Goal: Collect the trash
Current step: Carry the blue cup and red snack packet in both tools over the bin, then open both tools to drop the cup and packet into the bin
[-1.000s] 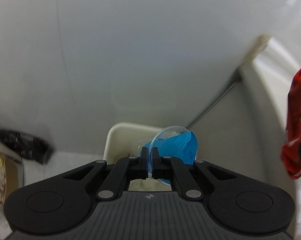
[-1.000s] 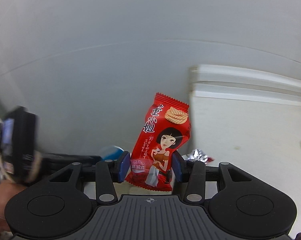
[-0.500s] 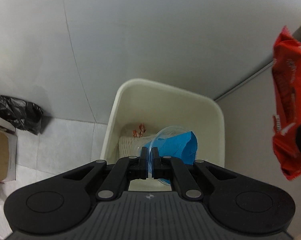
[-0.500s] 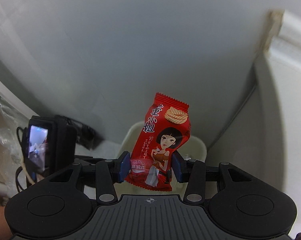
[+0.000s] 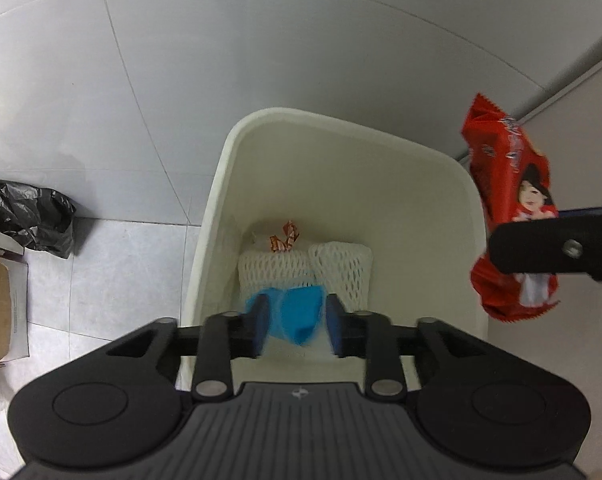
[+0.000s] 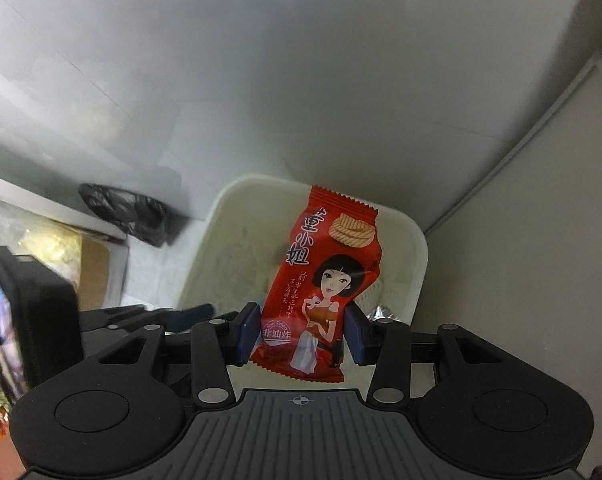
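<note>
Soft, even indoor light, moderately bright, without hard glare. Fisheye distortion bends the floor tile lines (image 5: 149,92) and darkens the corners. The blue scrap (image 5: 301,316) between the left tool's pads is motion-blurred; the red snack packet (image 6: 325,280) reads sharp.

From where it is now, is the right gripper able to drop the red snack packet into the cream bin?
Probably yes. The right gripper holds the red snack packet above the cream bin, whose open top looks unobstructed. In the left view it hangs near the rim, so a small move inward may help.
</note>
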A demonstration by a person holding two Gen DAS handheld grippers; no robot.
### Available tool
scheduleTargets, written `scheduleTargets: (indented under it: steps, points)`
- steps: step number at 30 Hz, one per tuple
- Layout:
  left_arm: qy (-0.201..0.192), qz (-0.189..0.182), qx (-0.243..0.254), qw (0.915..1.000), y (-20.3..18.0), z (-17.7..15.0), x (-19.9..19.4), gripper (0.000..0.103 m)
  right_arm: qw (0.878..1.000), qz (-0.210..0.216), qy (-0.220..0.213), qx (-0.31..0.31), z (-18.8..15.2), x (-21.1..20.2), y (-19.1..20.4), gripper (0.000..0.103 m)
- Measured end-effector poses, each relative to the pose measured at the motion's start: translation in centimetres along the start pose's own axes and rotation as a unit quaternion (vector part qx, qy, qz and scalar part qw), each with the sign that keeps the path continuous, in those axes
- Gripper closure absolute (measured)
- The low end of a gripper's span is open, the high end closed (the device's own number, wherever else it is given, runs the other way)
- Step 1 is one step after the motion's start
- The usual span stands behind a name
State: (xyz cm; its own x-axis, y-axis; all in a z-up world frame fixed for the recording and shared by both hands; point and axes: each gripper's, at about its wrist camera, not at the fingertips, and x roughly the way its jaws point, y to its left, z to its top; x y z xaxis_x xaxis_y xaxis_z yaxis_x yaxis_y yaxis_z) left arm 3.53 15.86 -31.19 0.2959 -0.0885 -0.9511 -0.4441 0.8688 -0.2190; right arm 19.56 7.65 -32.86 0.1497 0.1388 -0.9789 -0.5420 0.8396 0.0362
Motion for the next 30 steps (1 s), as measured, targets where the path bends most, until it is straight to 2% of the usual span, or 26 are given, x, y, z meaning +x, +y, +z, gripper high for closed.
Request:
scheduleTargets:
  steps: [7,10,11,12,14,18,30]
  points:
    - [0.002,-0.002,0.004,1.0000,-0.2,-0.4,0.3,0.060,1.000,-0.001,0.018,0.001,0.4,1.3,-0.8,0.060]
    - [0.001,-0.004,-0.001,1.0000,-0.2,-0.5,0.2,0.055,1.000,-0.004,0.021,0.000,0.8,1.7,-0.9,0.056]
    - [0.001,-0.004,-0.003,1.0000,-0.2,-0.5,0.3,0.051,1.000,-0.003,0.020,0.002,0.8,1.5,-1.0,0.053]
    - [0.000,-0.003,-0.005,1.0000,-0.3,-0.5,0.2,0.048,1.000,-0.002,0.021,0.007,0.8,1.3,-1.0,0.040]
    - [-0.001,-0.004,-0.010,0.9999,-0.5,-0.6,-0.2,0.045,1.000,0.005,0.020,0.024,0.9,1.1,-1.1,0.033]
    - [0.001,-0.007,-0.011,0.9999,-0.8,-0.7,-0.4,0.040,0.999,0.006,0.015,0.040,0.9,0.7,-1.6,0.033]
    - [-0.006,-0.005,-0.007,0.9999,-0.8,-0.2,-1.6,0.033,0.999,0.005,0.002,0.033,0.4,-2.2,-1.2,0.032]
